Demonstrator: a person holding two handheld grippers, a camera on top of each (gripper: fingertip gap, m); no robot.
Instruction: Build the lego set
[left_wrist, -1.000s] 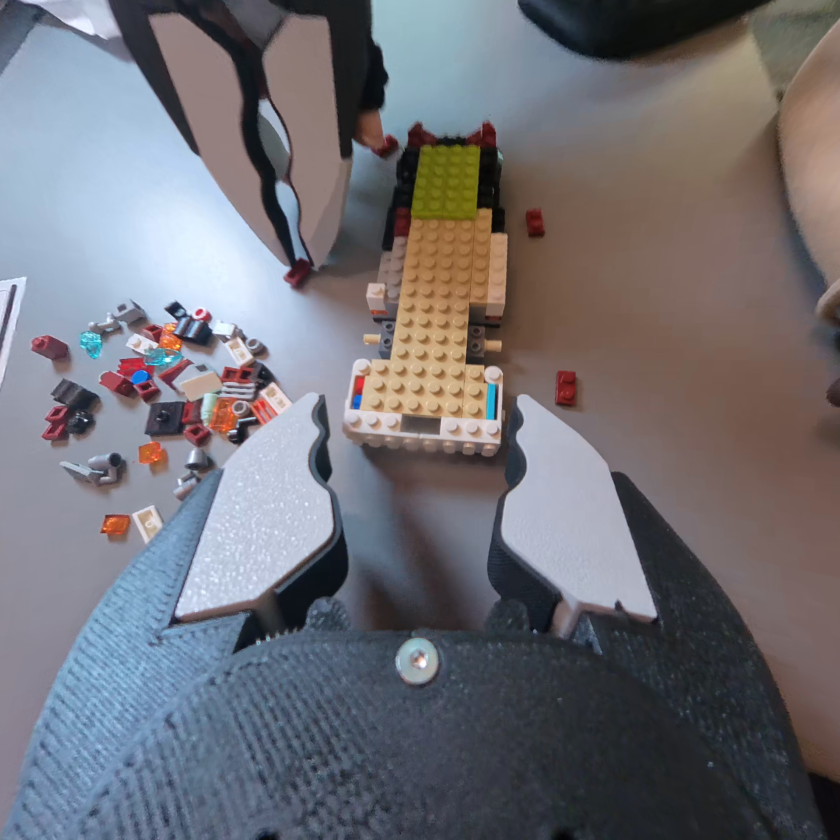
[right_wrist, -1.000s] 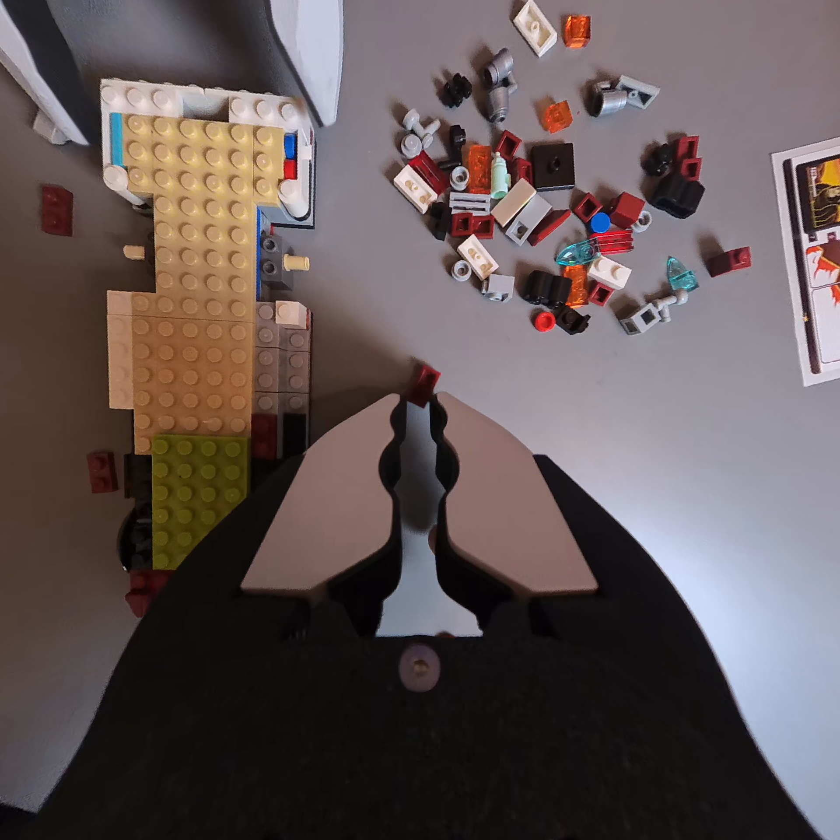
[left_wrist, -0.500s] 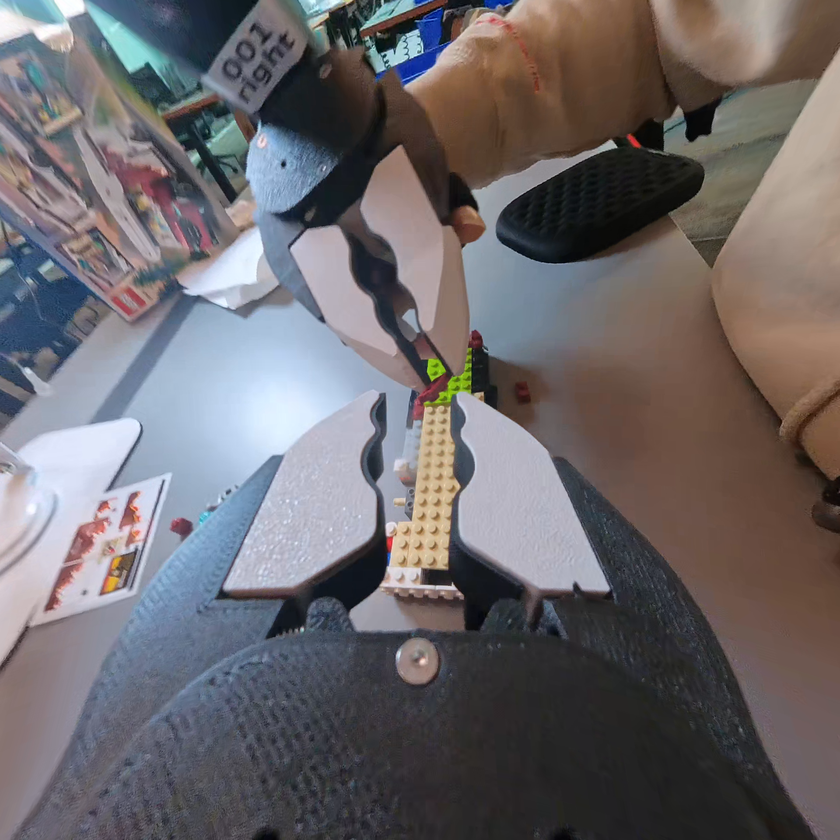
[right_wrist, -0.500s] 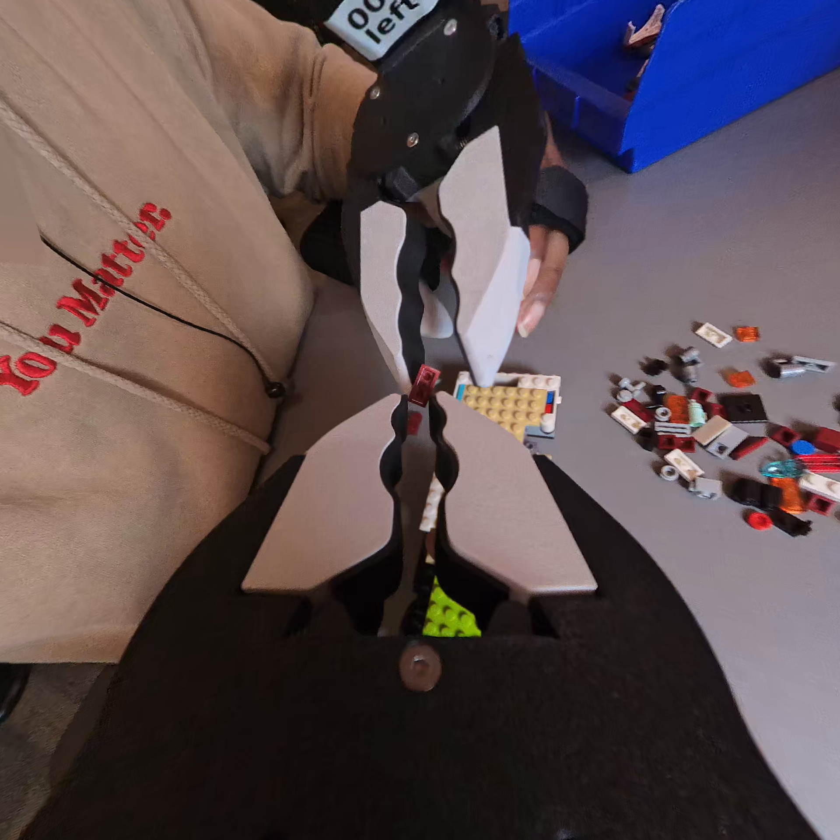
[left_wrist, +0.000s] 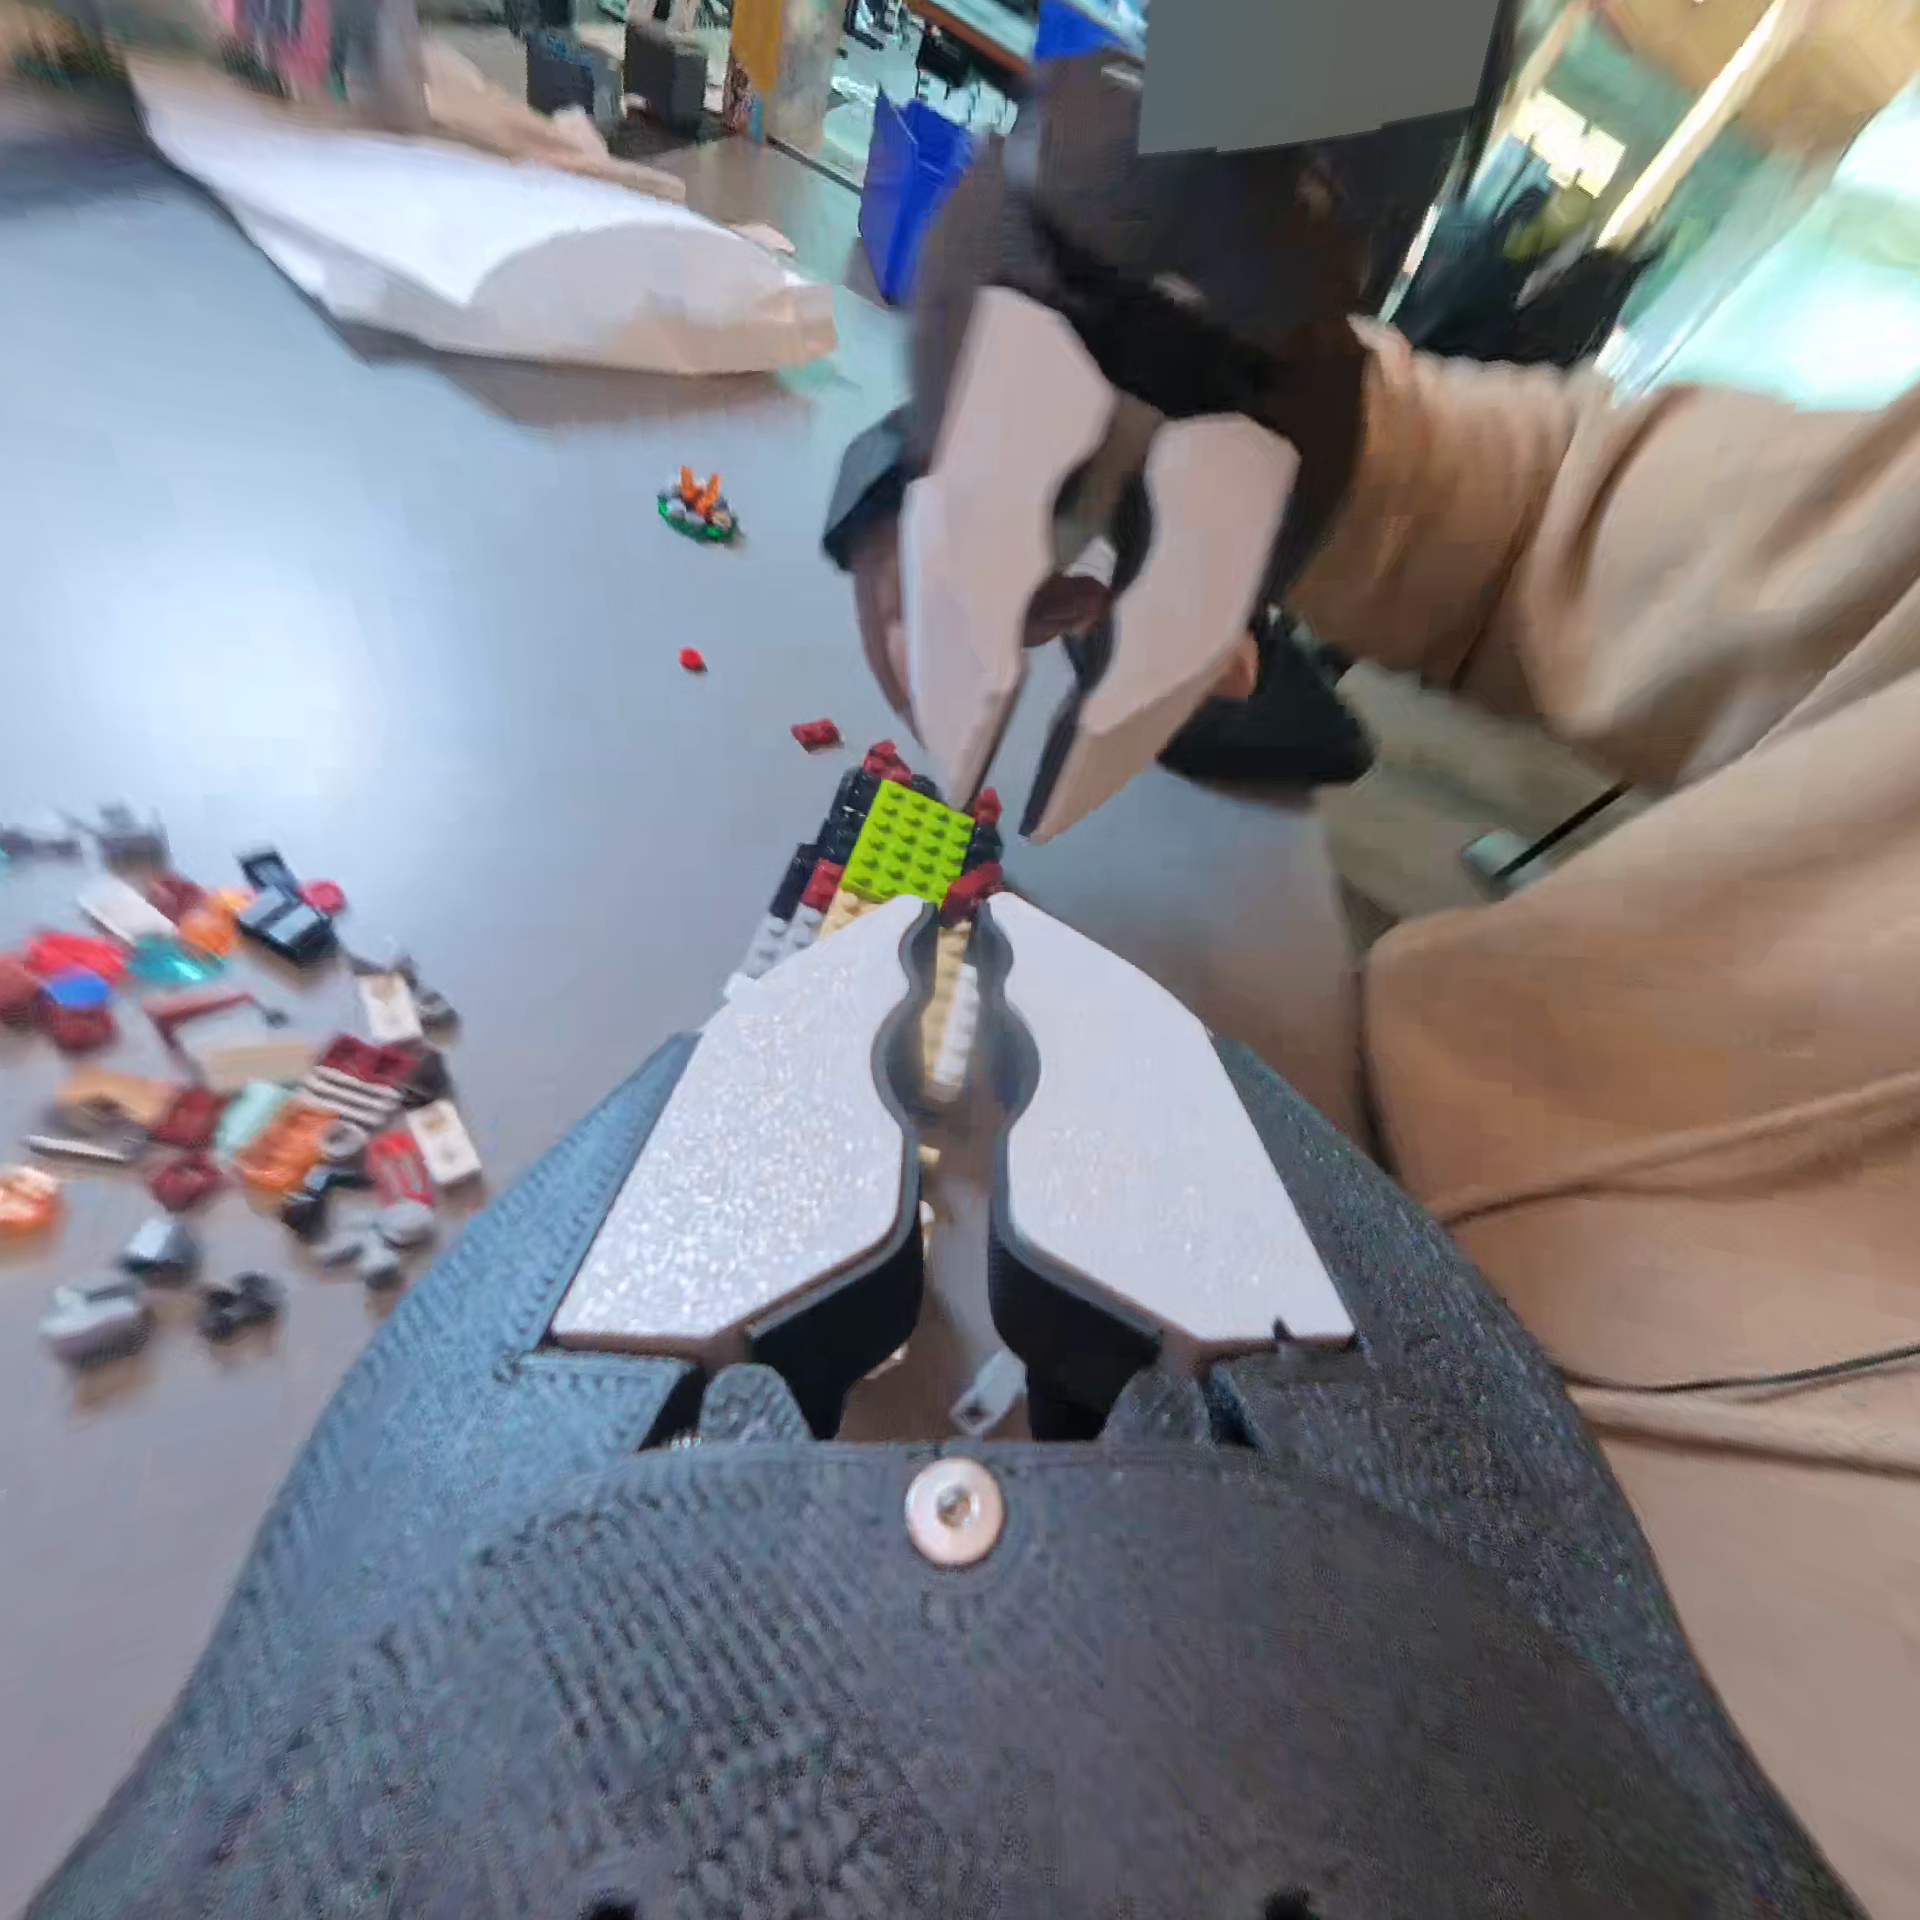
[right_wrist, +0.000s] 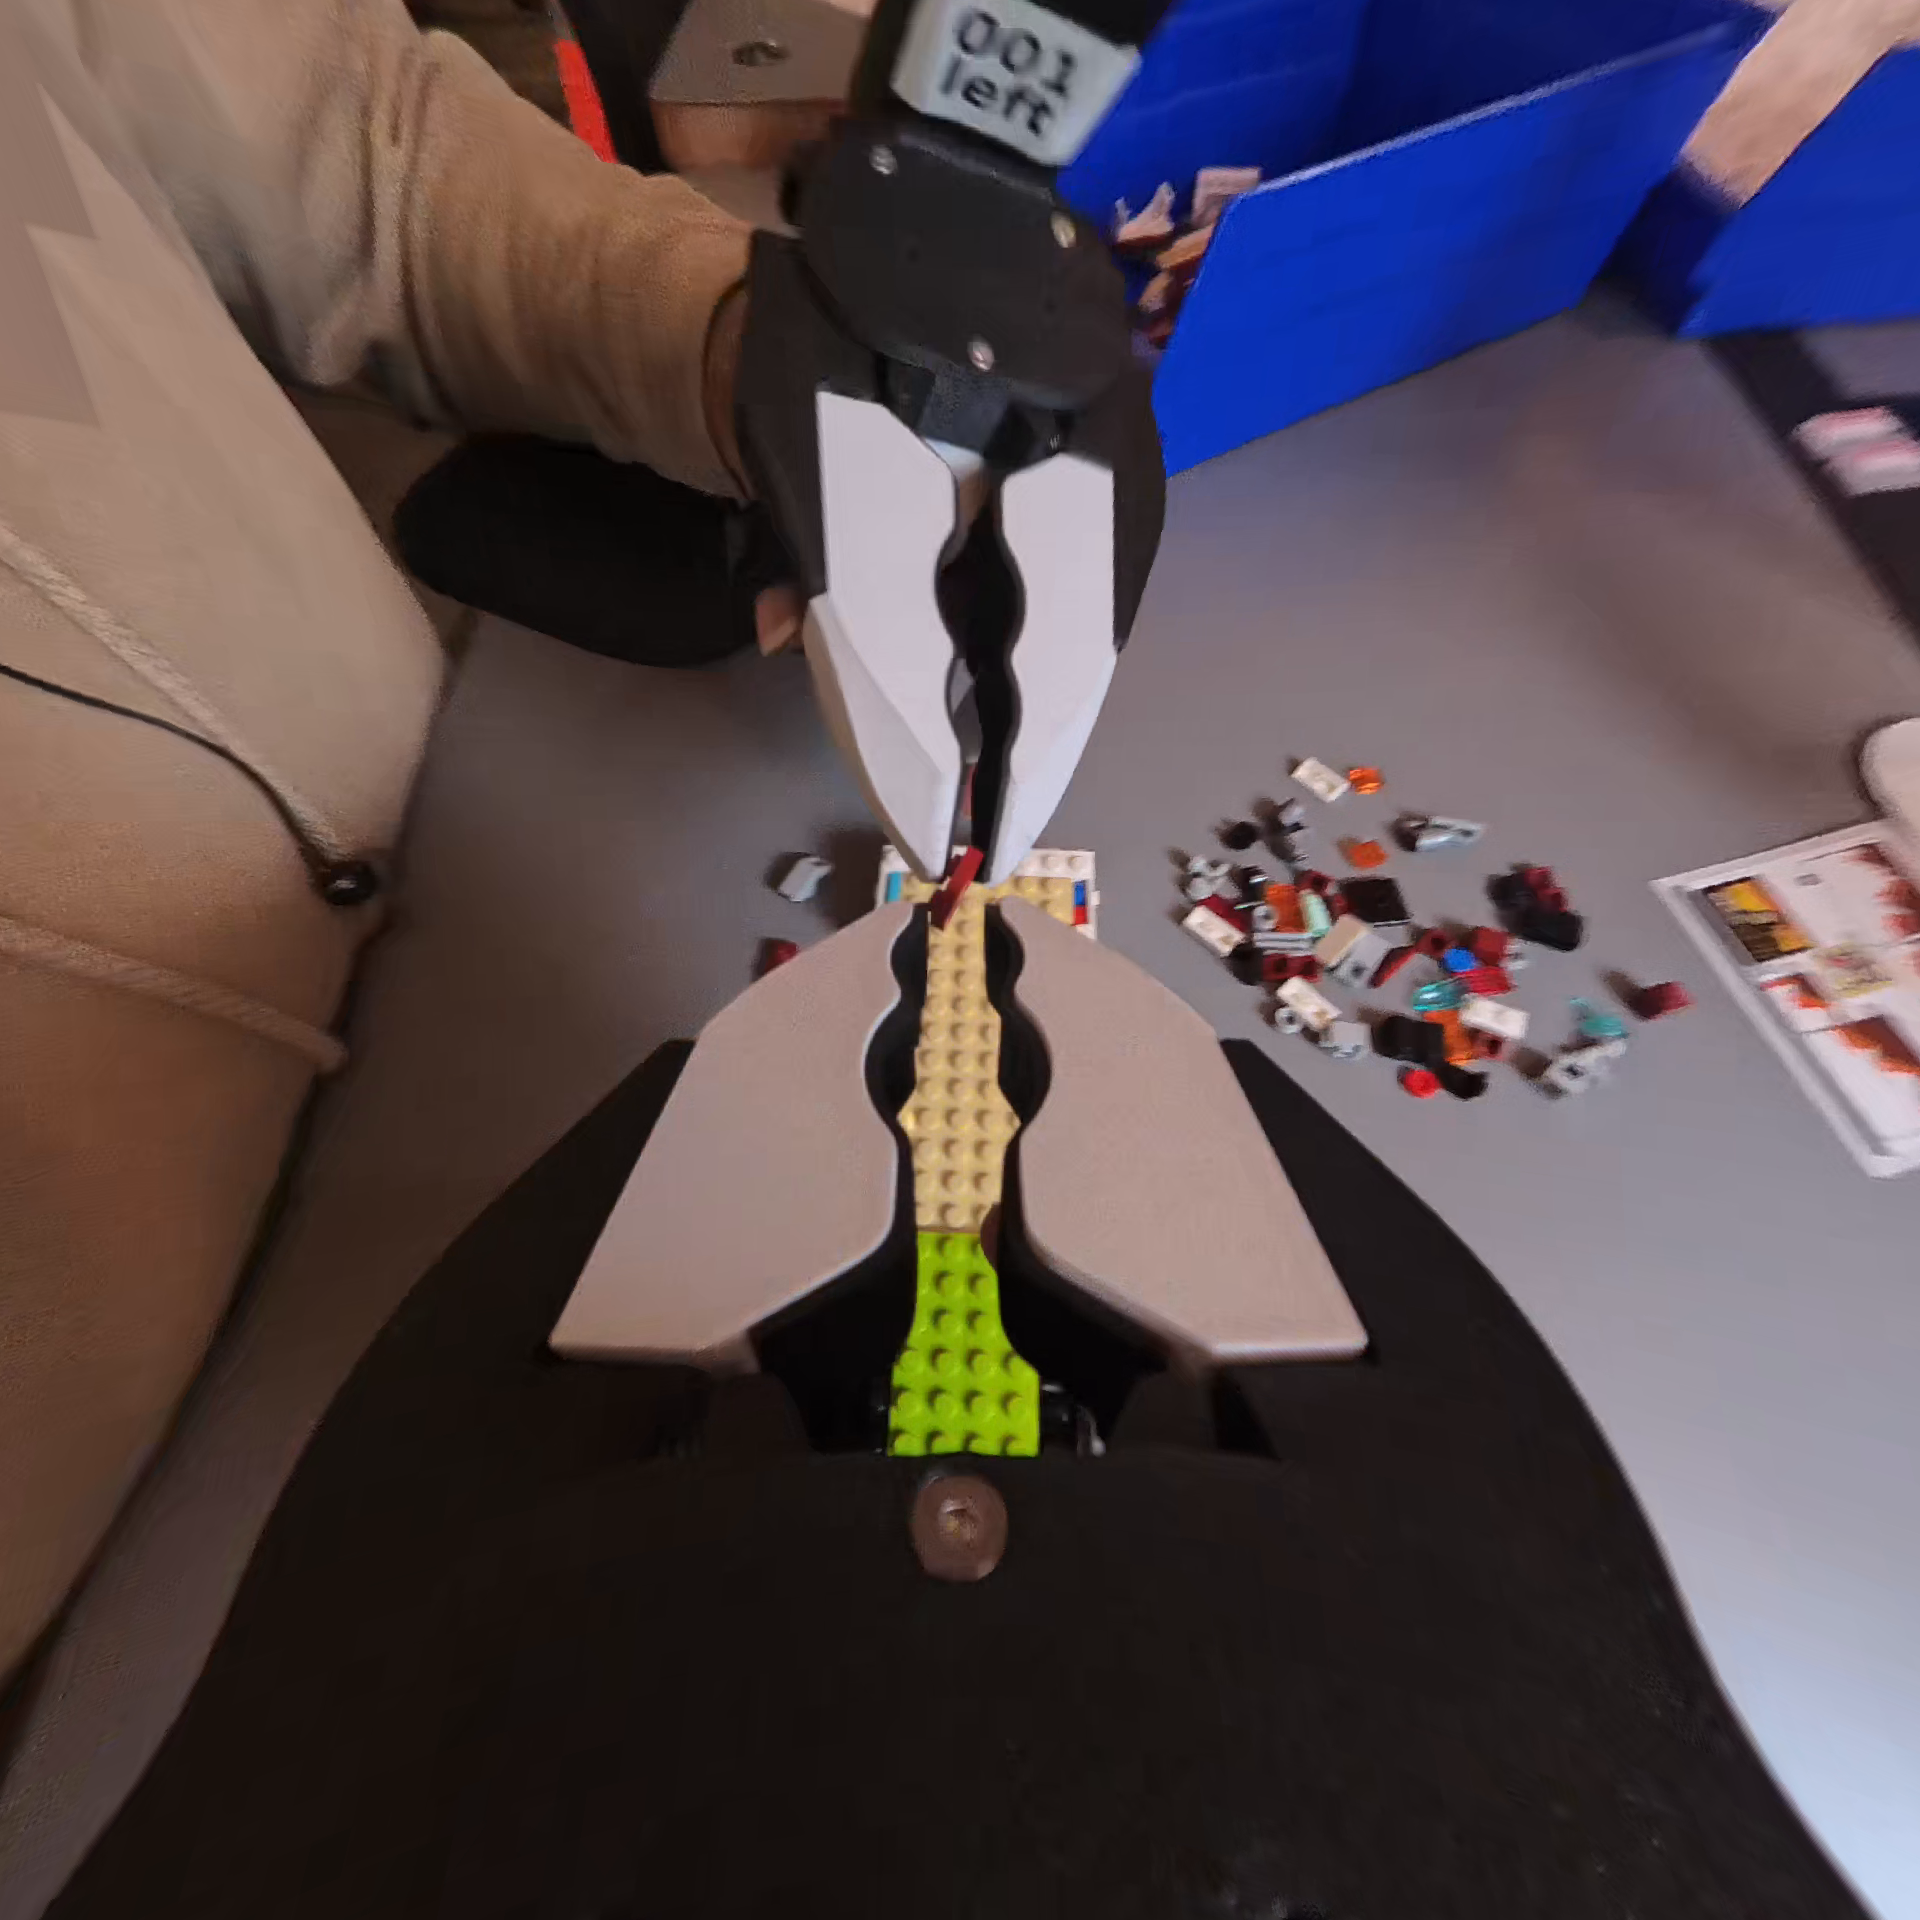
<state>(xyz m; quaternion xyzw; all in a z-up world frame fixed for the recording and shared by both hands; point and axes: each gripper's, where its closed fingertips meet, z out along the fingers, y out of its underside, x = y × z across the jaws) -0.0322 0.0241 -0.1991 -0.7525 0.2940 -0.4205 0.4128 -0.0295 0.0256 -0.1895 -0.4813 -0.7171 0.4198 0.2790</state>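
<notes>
Dark red small brick piece, pinched between the fingertips of both grippers at once: left gripper from above, right gripper from below, both nearly closed on it. Beneath: long brick model, tan studded deck, lime green plate at one end, white pieces at the other, lying on the grey bench. Beside the model: loose pile of small bricks; printed sheet near the bench edge. Blue bins at the far edge; contents blurred.
</notes>
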